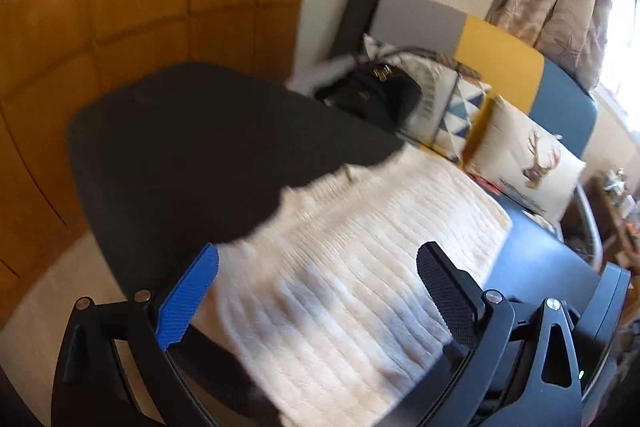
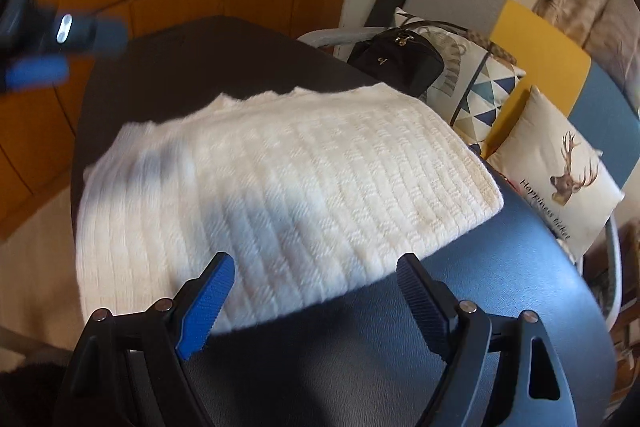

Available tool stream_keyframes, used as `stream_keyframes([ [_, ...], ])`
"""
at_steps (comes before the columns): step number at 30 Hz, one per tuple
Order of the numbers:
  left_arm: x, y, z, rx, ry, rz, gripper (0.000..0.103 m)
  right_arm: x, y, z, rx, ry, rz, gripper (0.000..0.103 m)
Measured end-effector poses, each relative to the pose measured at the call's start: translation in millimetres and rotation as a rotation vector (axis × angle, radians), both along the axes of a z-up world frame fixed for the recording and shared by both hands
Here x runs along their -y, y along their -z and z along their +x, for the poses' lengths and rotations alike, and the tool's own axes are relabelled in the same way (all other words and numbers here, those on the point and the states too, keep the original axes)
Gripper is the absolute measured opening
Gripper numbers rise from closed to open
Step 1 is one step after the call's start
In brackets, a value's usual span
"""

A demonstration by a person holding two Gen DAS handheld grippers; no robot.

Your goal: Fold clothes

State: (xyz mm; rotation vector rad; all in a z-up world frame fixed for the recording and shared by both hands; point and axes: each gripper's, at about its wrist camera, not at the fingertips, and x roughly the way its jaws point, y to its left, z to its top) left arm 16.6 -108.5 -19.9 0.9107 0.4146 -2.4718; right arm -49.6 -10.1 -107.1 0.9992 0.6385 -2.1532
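The folded white sweater point(image 2: 280, 195) is seen lying on the dark table point(image 2: 500, 307) just ahead of both the left gripper point(image 1: 316, 291) and the right gripper point(image 2: 316, 291), whose jaws are spread wide with nothing pinched.

surface: dark round-edged table point(image 2: 500, 307), lying partly in sunlight, partly in shade
directly on it: folded white ribbed knit garment point(image 2: 280, 179), lying flat, its near edge reaching toward the table's front
contact: garment resting fully on tabletop
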Motion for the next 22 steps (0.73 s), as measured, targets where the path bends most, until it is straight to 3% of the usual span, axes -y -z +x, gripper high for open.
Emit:
stream_keyframes([
  [5,3.2,-9.4,6.4,-0.014,-0.025,-0.026,0.102,2.8,11.9,6.0,0.004,-0.015,0.049,0.085],
  [8,6.1,-11.3,8.8,-0.023,-0.015,0.000,0.102,3.6,16.5,7.0,0.015,-0.020,0.060,0.085],
  [12,-6.1,-16.8,10.5,-0.015,-0.035,-0.110,0.102,2.5,19.2,7.8,0.017,-0.015,0.072,0.085],
  [22,-10.8,-14.9,14.2,-0.020,-0.017,-0.124,0.102,4.2,27.9,3.6,0.024,-0.013,0.100,0.085],
])
